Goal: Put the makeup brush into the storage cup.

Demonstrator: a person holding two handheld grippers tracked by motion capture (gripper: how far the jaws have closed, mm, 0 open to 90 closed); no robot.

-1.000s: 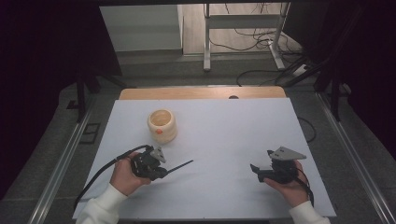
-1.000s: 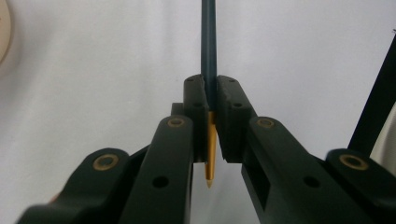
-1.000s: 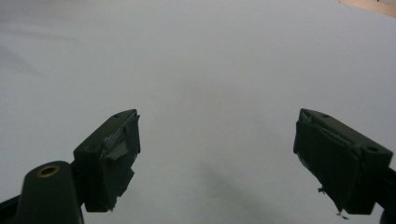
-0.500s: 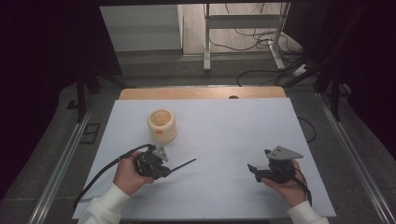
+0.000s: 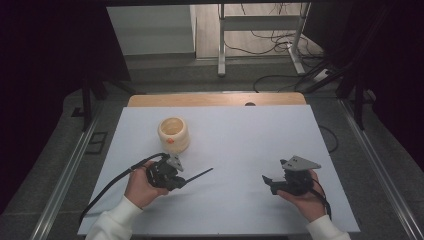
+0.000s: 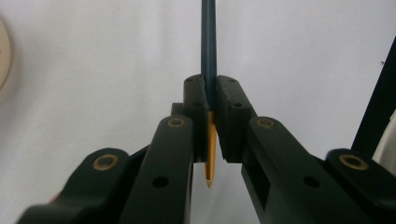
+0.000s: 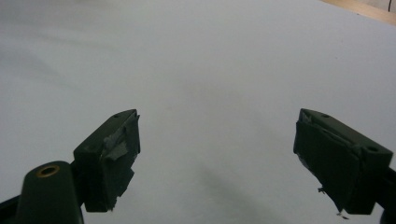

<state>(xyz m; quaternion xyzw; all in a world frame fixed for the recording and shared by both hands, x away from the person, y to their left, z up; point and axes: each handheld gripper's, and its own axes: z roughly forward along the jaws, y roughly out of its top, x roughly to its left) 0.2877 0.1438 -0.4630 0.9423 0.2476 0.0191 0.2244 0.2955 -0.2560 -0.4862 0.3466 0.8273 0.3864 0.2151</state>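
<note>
My left gripper (image 5: pixel 183 180) (image 6: pixel 211 88) is shut on a thin dark blue pen (image 6: pixel 208 42). The pen's gold pointed end (image 6: pixel 210 158) faces back between the jaws. In the high view the pen's shaft (image 5: pixel 200 175) sticks out to the right, low over the white table (image 5: pixel 240 135). A hand holds this gripper at the front left. At the front right, another hand holds my right gripper (image 5: pixel 268 181) (image 7: pixel 217 135), which is open with nothing between its taped pads (image 7: pixel 116 140).
A cream round cup (image 5: pixel 173 134) with an orange mark stands on the table behind the left gripper. A bare wooden strip (image 5: pixel 215 99) runs along the table's far edge. Cables lie on the floor beyond. A black cable (image 5: pixel 115 180) trails left from the left gripper.
</note>
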